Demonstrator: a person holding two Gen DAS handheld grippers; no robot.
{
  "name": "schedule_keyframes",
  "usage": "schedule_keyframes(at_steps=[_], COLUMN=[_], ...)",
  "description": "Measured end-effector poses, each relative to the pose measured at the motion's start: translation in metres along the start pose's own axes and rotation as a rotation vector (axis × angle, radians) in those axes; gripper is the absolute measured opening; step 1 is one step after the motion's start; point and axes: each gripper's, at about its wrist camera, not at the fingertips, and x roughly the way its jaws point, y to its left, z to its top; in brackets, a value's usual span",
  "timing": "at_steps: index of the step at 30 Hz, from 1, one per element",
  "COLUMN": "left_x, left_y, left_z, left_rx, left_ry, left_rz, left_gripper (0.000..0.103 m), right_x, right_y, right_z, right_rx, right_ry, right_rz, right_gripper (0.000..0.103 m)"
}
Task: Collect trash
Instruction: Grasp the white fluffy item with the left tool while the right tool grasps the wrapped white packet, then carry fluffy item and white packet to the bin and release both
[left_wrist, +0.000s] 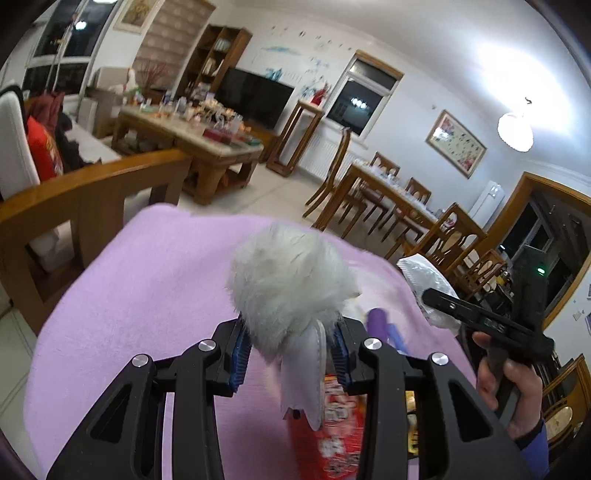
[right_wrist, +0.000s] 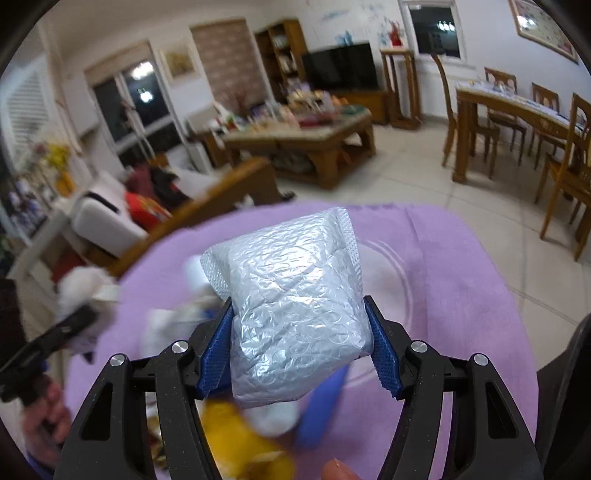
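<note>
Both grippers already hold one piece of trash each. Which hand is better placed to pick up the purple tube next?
Neither yet: the left gripper grips the white fluffy item, the right gripper the bubble-wrap packet. The purple tube lies beside the left's fingertips, so left.

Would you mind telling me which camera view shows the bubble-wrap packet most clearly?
The right wrist view: the bubble-wrap packet fills the centre, sharp, clamped in the right gripper. In the left wrist view only a white crumpled edge shows at the right, partly hidden behind that gripper.
</note>
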Motion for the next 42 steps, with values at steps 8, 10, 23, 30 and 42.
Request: schedule_keyframes(at_steps=[8, 10, 23, 30, 42], left_x=[-0.026, -0.026, 0.013, 0.046, 0.111], left_y=[-0.069, -0.085, -0.208, -0.263, -0.335], left_z=[0.001, -0.002, -0.035, -0.056, -0.089], left_rx=[0.108, 0.134, 0.299, 0.355, 0.419], left_ry=[-0.067, -0.068, 0.004, 0.061, 0.188], left_rz=[-0.048, -0.065, -0.225, -0.307, -0.382], left_gripper=[0.037, 0.037, 0.037, 0.037, 0.037], right_x=[-0.099, -0.121, -0.237, -0.287, -0.311], right_y=[0.015, 0.006, -0.105, -0.184, -0.283], right_z=[-0.019, -0.024, -0.072, -0.109, -0.166], right_rx=[-0.035, -0.026, 0.134, 0.266, 0.423], right_ry=[-0.161, -0.188, -0.294, -0.331, -0.314], right_rz=[0.073, 0.066, -0.086, -0.164, -0.230], right_gripper=[0.066, 0.067, 0.067, 0.067, 0.068])
